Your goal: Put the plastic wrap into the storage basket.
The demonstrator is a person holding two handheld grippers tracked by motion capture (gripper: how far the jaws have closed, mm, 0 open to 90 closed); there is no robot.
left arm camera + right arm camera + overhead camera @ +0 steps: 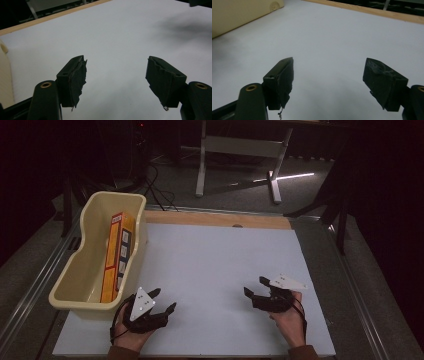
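Observation:
My left gripper (163,300) rests low over the white board near its front left, jaws wide apart with nothing between them; its own view shows the open gripper (116,75) over bare white surface. My right gripper (256,286) sits near the front right of the board, pointing left, also open and empty, as the right gripper view confirms for the gripper (329,77). A cream plastic bin (75,270) stands at the board's left edge. An orange and yellow box (116,255) leans on edge inside it.
The white board (210,260) covers the table, with a wooden strip (220,219) along its far edge. A corner of the cream bin (239,13) shows in the right gripper view. Dark floor and a desk frame (240,150) lie beyond the table.

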